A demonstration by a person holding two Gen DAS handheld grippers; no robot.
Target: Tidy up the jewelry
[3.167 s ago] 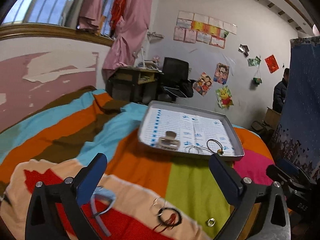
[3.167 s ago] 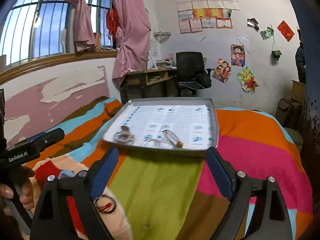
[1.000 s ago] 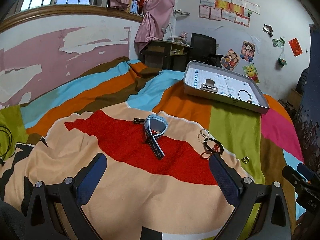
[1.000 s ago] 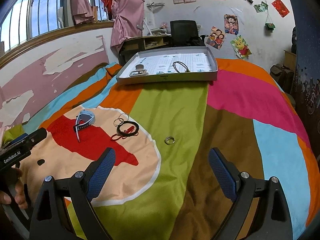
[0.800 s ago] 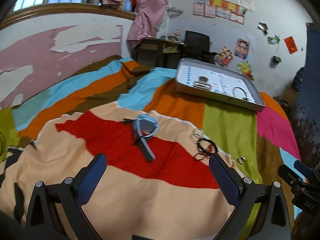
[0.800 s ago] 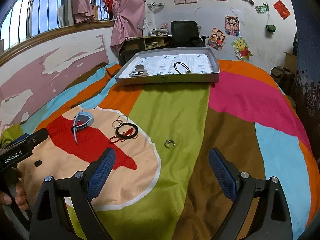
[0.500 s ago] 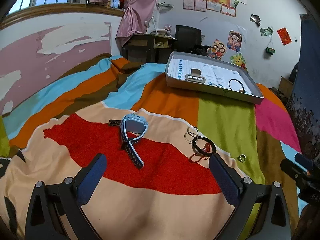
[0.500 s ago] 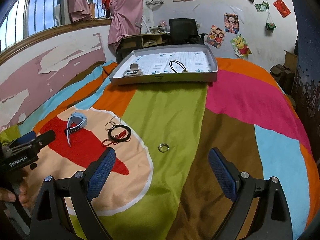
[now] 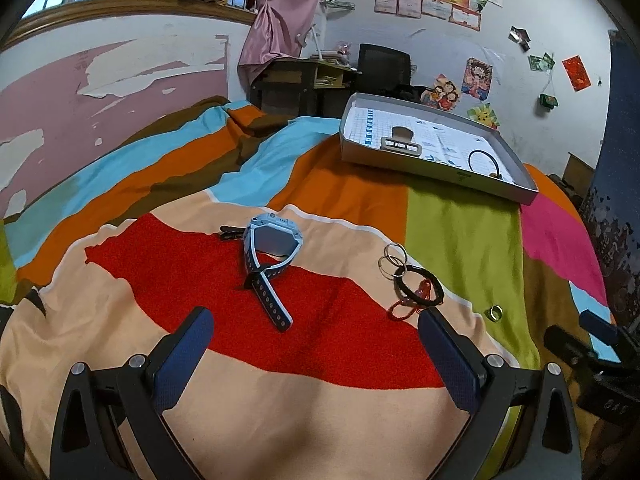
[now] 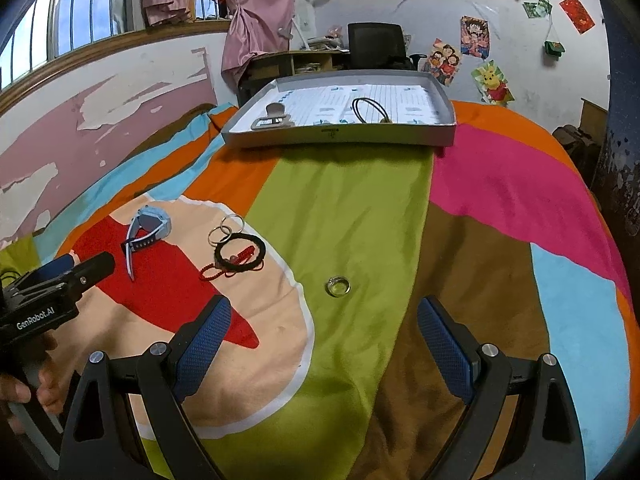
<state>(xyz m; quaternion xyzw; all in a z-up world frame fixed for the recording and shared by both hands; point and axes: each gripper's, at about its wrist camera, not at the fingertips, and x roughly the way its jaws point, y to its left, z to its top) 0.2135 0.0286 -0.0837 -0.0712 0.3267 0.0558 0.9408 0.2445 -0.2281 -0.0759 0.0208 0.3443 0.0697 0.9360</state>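
A blue watch [image 9: 269, 256] lies on the red patch of the bedspread, just ahead of my open, empty left gripper [image 9: 316, 344]. To its right lie two silver rings [image 9: 391, 261], a black bracelet with a red cord [image 9: 419, 290] and a small finger ring [image 9: 495, 313]. In the right wrist view the finger ring [image 10: 338, 285] sits on the green stripe, just ahead of my open, empty right gripper [image 10: 320, 334]. The watch [image 10: 146, 229] and bracelet [image 10: 239, 257] lie to its left. A grey tray [image 10: 340, 133] at the far end holds a hair clip [image 10: 273, 117] and a black cord loop [image 10: 366, 110].
The striped bedspread covers the bed. The left gripper body [image 10: 52, 292] and the hand holding it show at the right wrist view's left edge. A desk [image 9: 304, 80] and black chair [image 9: 383, 65] stand behind the tray. A peeling pink wall runs along the left.
Both grippers have drawn back from the tray to the near end of the bed, then moved down and closer to the loose pieces. Both stay open and empty.
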